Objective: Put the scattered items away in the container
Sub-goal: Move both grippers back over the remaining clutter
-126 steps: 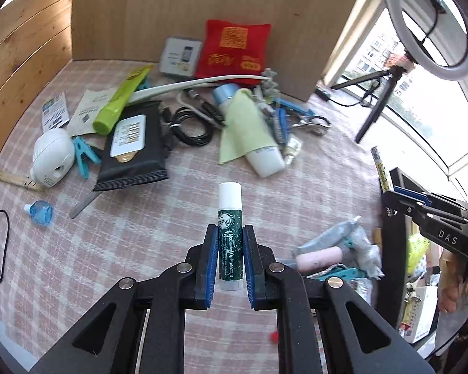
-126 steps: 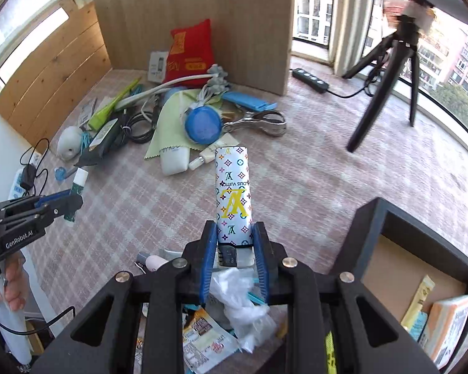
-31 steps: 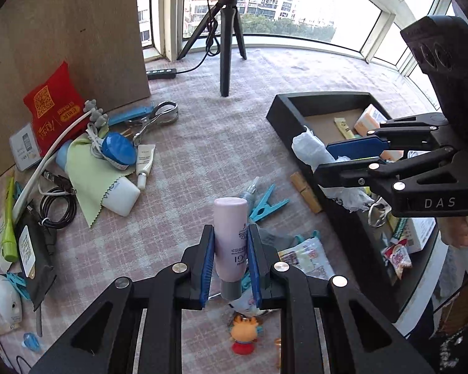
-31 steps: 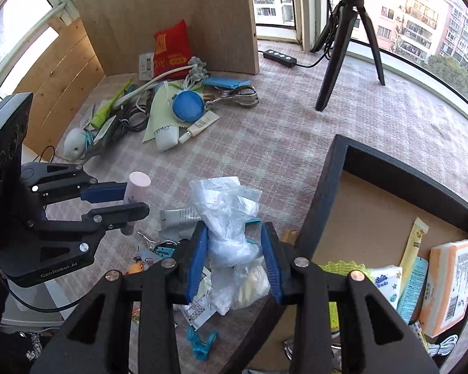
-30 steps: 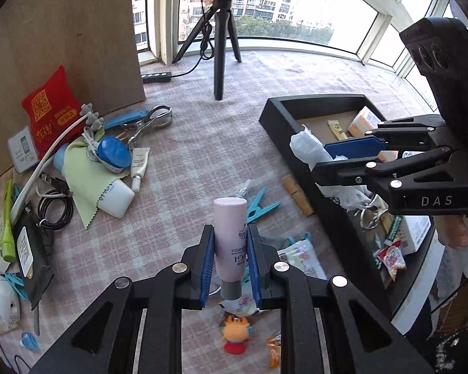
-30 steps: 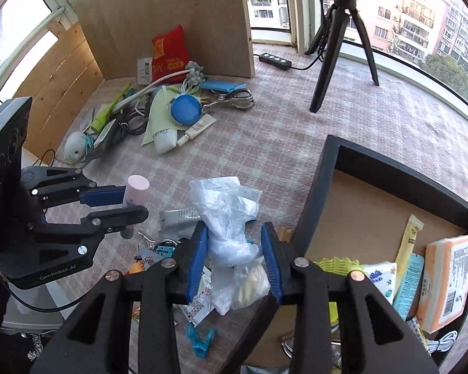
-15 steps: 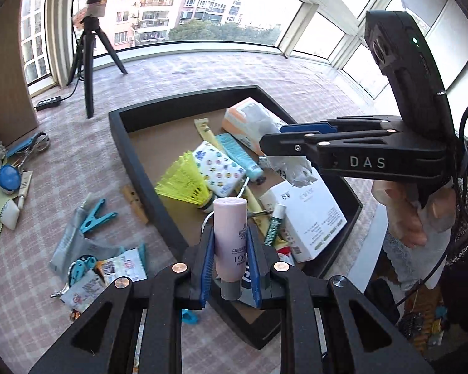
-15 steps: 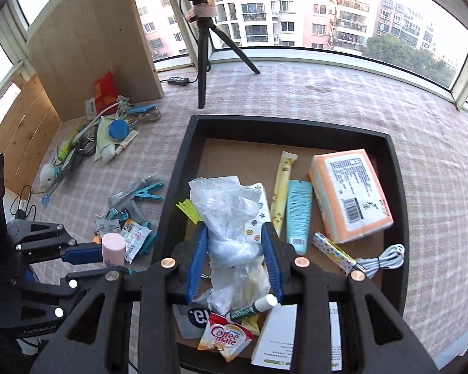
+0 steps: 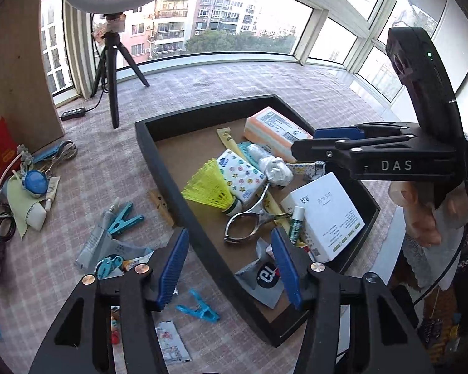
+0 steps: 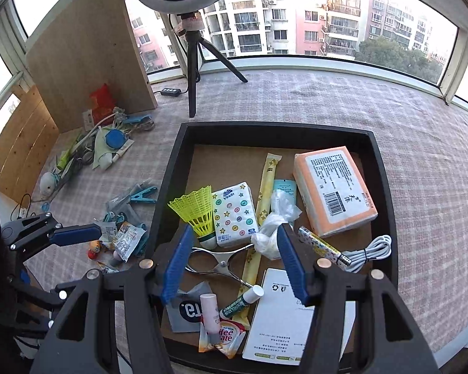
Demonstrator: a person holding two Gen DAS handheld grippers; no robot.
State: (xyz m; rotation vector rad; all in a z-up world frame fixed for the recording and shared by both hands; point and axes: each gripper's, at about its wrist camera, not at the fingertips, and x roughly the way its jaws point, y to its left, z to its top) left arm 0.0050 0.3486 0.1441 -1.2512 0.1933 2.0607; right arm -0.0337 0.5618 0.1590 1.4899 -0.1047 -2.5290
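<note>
The black tray (image 9: 184, 208) (image 10: 168, 168) holds several items. My left gripper (image 9: 229, 263) is open and empty above the tray's near left wall. My right gripper (image 10: 234, 263) is open and empty over the tray's near part. The pink tube (image 10: 209, 311) lies in the tray near its front edge, on a coffee sachet. The crumpled plastic bag (image 10: 276, 221) (image 9: 274, 168) lies in the tray's middle, beside a yellow shuttlecock (image 9: 210, 188) (image 10: 198, 215) and a tissue pack (image 10: 234, 215).
Clips, sachets and a small toy (image 9: 118, 249) (image 10: 121, 233) lie scattered on the checked cloth left of the tray. A further pile with a blue disc (image 10: 112, 138) and red pouch sits by the wooden board. A tripod (image 10: 193, 71) stands behind the tray.
Both grippers have opened. The pink tube left my left gripper and the plastic bag left my right gripper; both now lie in the tray.
</note>
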